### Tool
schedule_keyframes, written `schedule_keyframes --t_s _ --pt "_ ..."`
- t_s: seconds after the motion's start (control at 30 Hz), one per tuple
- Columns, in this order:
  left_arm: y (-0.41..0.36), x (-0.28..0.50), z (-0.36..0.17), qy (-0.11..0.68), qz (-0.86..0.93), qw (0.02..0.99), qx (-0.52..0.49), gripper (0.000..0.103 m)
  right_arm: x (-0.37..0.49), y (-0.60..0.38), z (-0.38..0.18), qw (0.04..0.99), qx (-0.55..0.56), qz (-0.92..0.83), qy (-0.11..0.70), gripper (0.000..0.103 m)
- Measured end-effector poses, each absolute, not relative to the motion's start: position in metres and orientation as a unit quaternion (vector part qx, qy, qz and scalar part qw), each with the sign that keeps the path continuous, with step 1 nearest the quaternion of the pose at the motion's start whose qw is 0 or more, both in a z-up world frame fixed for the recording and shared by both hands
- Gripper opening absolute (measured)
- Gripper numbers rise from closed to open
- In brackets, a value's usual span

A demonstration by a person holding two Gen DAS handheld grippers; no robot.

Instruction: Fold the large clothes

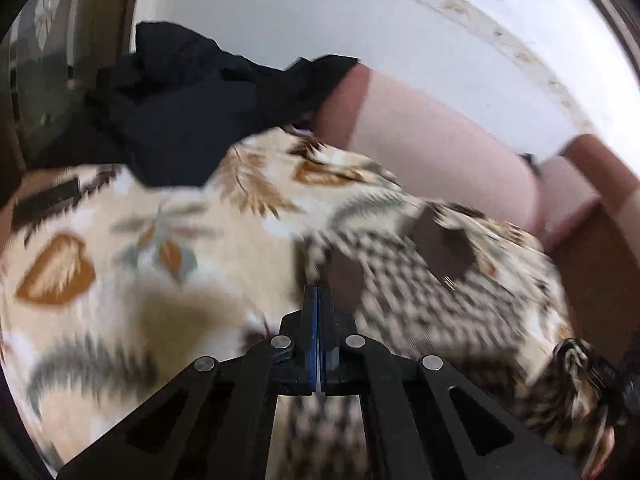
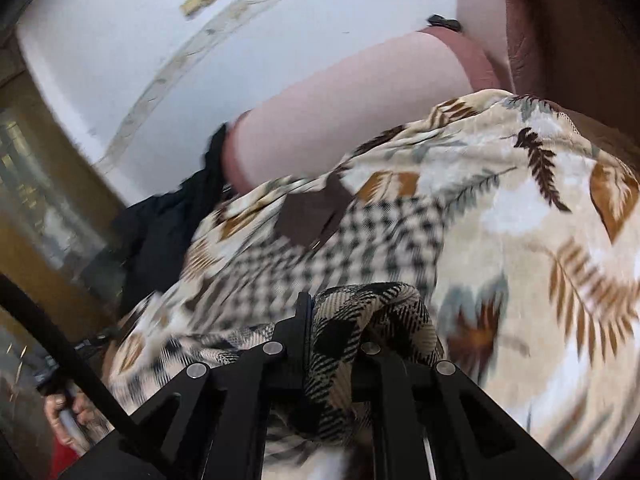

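Note:
A houndstooth and plaid garment with a brown patch lies on a leaf-patterned cover; the picture is blurred by motion. My left gripper has its jaws pressed together over the garment's edge; whether cloth is pinched between them is hidden. My right gripper is shut on a bunched plaid fold of the garment, which drapes over its right finger. The houndstooth part lies just ahead of it on the cover.
A dark garment is heaped at the far left of the cover, also in the right wrist view. A pink sofa backrest runs behind, with a white wall above. A hand grips a handle at lower left.

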State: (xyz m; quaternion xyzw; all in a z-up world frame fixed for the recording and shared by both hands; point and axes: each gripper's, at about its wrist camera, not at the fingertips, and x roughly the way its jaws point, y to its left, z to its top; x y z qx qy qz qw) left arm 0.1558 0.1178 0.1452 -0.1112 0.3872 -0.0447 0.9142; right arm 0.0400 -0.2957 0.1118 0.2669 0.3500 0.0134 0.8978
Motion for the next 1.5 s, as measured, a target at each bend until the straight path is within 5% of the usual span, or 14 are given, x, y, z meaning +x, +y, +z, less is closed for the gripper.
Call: schedule_keyframes --t_s 0.23,0.3,0.37,0.43,0.53,0.67,0.83,0.9,0.93,0.97,1.5 --pt "0.122 0.230 0.114 0.413 -0.025 0.903 -0.117 0.001 0.120 -0.307 0.039 0.883 0.201 -0.090 0.415 0.016" --pt "0.127 0.226 0.109 0.411 -0.035 0.904 -0.115 0.012 0.127 -0.311 0.033 0.875 0.211 -0.079 0.429 0.021" --pt "0.130 0.220 0.101 0.411 -0.043 0.904 -0.109 0.044 0.126 -0.314 0.035 0.876 0.212 -0.066 0.428 0.030" --pt "0.135 0.214 0.090 0.413 -0.044 0.903 -0.111 0.056 0.121 -0.317 0.039 0.875 0.224 -0.056 0.425 0.041" --pt "0.138 0.214 0.062 0.446 -0.045 0.887 -0.112 0.058 0.107 -0.328 0.047 0.870 0.274 -0.036 0.408 0.056" --pt "0.135 0.210 0.032 0.475 -0.076 0.867 -0.130 0.058 0.090 -0.342 0.062 0.871 0.313 -0.026 0.377 0.058" --pt "0.118 0.204 0.032 0.469 -0.111 0.865 -0.139 0.062 0.088 -0.333 0.077 0.906 0.212 -0.040 0.363 0.076" --pt "0.109 0.206 0.033 0.474 -0.106 0.865 -0.126 0.062 0.097 -0.327 0.072 0.911 0.167 -0.041 0.375 0.079" --pt "0.104 0.207 0.034 0.480 -0.106 0.863 -0.115 0.045 0.106 -0.320 0.064 0.909 0.137 -0.055 0.389 0.079" --pt "0.096 0.207 0.035 0.490 -0.108 0.860 -0.097 0.003 0.112 -0.317 0.059 0.907 0.126 -0.064 0.397 0.079" --pt "0.030 0.270 0.127 0.397 -0.052 0.915 0.051 0.004 0.144 -0.325 0.036 0.905 0.104 -0.091 0.403 0.079"
